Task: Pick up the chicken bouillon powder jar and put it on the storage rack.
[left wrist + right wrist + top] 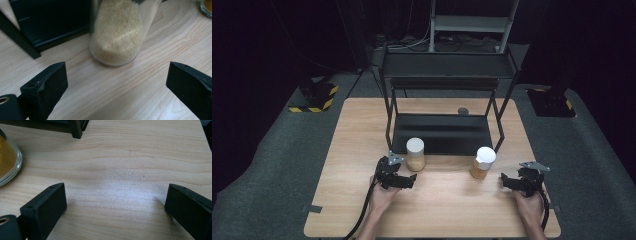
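Observation:
Two glass jars with white lids stand on the wooden table [362, 125] in front of a black rack. The left jar [415, 155] holds pale grains. The right jar [483, 162] holds an amber-orange filling. My left gripper [404, 181] sits just in front of the pale jar. In the left gripper view its jaws [116, 75] stand wide apart with the pale jar [117, 32] a little beyond them and nothing between them. My right gripper [508, 183] rests to the right of the amber jar. Its jaws [115, 195] are open over bare wood, with the amber jar [7, 160] off to its left.
A black two-level metal rack [442, 132] stands at the table's middle back, its lower shelf just behind the jars. Its base [50, 22] lies beside the pale jar, and one of its legs [75, 130] stands ahead of the right gripper. A small dark disc [463, 110] lies behind the rack.

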Demonstrator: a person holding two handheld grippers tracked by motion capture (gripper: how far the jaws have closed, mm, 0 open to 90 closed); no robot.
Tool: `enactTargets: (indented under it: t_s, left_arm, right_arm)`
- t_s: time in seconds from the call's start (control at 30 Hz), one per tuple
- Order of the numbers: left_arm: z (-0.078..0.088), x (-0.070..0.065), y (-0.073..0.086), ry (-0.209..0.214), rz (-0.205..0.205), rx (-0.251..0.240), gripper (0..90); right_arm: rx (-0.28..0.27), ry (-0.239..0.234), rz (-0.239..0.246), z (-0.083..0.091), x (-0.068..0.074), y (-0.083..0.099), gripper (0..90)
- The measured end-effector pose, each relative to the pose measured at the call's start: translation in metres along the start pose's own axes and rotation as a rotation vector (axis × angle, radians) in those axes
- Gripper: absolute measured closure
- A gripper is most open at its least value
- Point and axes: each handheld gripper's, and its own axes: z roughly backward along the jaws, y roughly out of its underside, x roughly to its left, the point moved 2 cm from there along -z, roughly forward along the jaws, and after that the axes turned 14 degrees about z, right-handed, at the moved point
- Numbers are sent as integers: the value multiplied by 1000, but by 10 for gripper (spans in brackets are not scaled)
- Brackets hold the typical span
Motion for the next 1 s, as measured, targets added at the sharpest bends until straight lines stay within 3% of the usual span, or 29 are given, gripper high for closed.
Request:
enactTargets:
  t_s: [0.47, 1.0]
  left_arm:
    - [-16, -17, -25, -11, 23, -79, 102]
    - [-32, -26, -34, -40, -7, -111, 265]
  right_arm:
    - [0, 0, -1, 0, 0, 0, 33]
    - [-1, -1, 0, 0, 0, 0, 36]
